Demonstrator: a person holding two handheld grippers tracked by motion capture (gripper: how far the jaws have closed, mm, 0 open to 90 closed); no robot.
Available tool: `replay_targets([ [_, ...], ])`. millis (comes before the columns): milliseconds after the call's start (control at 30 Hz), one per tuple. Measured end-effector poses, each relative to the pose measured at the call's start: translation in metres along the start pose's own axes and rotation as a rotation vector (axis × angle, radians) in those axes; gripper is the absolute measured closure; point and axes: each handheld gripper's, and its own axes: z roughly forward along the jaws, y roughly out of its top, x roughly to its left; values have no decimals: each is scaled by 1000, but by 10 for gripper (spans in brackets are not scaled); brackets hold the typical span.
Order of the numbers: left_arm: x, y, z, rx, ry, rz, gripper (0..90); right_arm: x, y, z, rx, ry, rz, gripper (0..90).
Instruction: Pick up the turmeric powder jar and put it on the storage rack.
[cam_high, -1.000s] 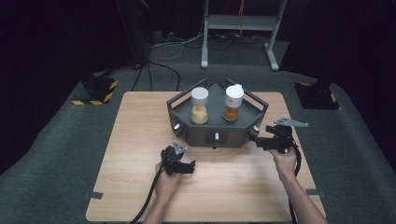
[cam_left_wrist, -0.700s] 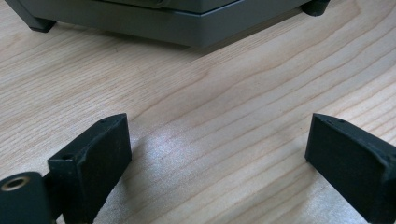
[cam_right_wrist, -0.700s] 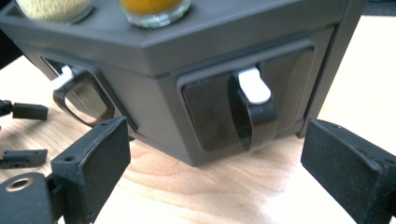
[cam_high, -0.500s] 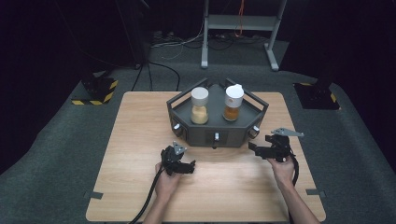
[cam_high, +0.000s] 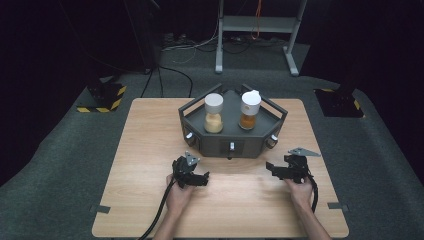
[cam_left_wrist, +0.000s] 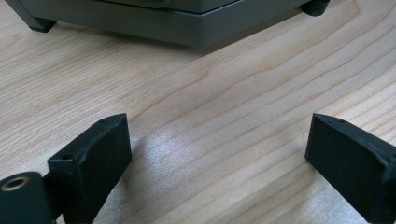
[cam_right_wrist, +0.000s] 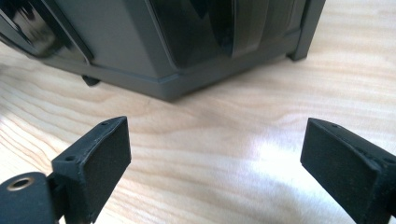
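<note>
Grippers (cam_high: 202, 178) (cam_high: 270, 167) spread, dark tray (cam_high: 232, 142) — two jars (cam_high: 213, 113)

In the left gripper view, the dark grey rack (cam_left_wrist: 187, 28) is cut off by the top edge; only its lowest strip and two feet can be seen, so what stands in it is hidden here. In the right gripper view the same rack (cam_right_wrist: 154, 51) is also cut by the top edge, and its glossy panel gives only dark reflections. In the high view, the labels or marks on the two jars (cam_high: 214, 114) (cam_high: 249, 110) are too small to read, and the small knobs (cam_high: 231, 146) on the rack front are too small to tell apart. The person's forearms leave the picture at the bottom edge.
</note>
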Motion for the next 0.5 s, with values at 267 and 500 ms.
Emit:
replay_targets([
  [267, 0, 0, 0, 0, -2, 0, 68, 12, -10, 7, 35, -44, -20, 83],
  [500, 0, 0, 0, 0, -2, 0, 68, 28, -11, 13, 77, -107, -77, 84],
])
